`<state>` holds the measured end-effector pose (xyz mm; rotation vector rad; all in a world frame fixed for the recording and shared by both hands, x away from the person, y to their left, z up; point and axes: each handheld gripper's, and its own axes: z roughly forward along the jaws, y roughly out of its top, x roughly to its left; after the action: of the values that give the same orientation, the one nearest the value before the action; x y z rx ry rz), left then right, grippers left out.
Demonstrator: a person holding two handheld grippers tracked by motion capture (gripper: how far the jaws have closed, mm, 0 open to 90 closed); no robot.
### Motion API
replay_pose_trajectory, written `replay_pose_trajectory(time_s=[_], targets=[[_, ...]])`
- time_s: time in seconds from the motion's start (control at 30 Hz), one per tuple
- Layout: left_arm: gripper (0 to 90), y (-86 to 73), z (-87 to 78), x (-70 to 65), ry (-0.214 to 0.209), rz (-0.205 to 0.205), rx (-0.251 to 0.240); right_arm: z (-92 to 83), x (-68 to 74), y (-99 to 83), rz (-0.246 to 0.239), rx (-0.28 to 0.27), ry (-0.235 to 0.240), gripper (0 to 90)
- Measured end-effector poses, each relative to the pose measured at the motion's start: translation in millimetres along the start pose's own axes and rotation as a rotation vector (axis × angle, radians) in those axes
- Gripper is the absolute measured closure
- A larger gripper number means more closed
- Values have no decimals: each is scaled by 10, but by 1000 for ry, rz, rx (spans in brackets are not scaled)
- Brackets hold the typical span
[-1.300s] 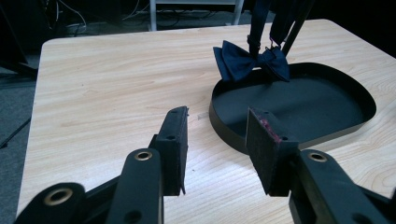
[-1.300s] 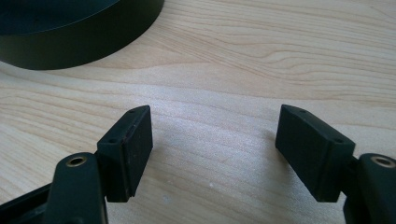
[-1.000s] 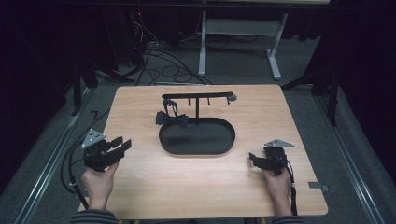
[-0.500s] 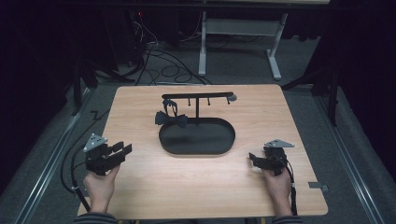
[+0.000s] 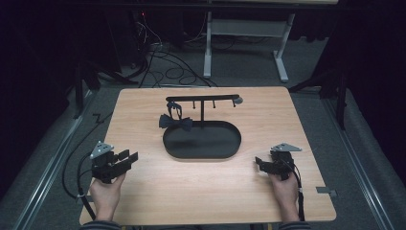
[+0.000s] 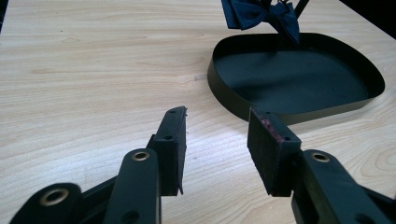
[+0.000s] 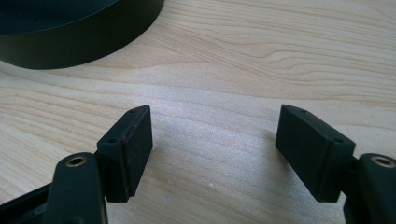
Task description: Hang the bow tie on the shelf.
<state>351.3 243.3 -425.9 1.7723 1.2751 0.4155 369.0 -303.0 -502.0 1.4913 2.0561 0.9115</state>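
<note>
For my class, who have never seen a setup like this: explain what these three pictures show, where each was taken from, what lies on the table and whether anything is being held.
No robot here: a person holds a two-jaw tool in each hand. The high view looks down on a wooden table, with the left tool and right tool near its front edge. The other two pictures come from cameras riding on each tool, looking along its black jaws. On the table stands a black oval tray with a hanger rack rising from it. A dark bow tie hangs from the rack at the tray's left end. Both tools are open and hold nothing; wood shows between the jaws.
</note>
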Motion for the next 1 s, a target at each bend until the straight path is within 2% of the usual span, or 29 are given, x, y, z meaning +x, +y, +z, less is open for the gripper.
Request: replay_pose_trajectory(time_s=[0.7,1.0], targets=[[566,-197,193,-2,-26,-27,48,0,5,0,1,2,-2,286],[560,-316,296,8,-18,-41,73,0,6,0,1,2,-3,286]])
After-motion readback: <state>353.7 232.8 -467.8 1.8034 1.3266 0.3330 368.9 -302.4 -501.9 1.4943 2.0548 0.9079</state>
